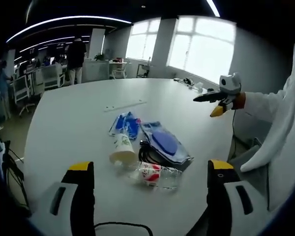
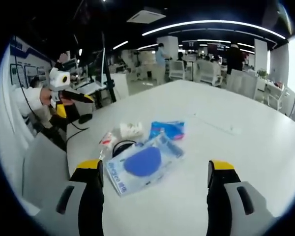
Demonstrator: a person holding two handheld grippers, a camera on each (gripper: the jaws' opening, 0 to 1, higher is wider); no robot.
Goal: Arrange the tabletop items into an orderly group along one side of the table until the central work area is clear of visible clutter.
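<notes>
Clutter's all bunched up in one little heap on the white worktop, nothing grabbed yet.

Pile has a paper cup on its side, a plastic bottle touching it, a black cable tucked under a clear bag with a blue thing inside, and a blue packet just behind. Left gripper hangs near the heap, jaws wide apart, holding nothing. Right gripper is the same: jaws spread wide, empty, hovering over the bag side of the pile.
</notes>
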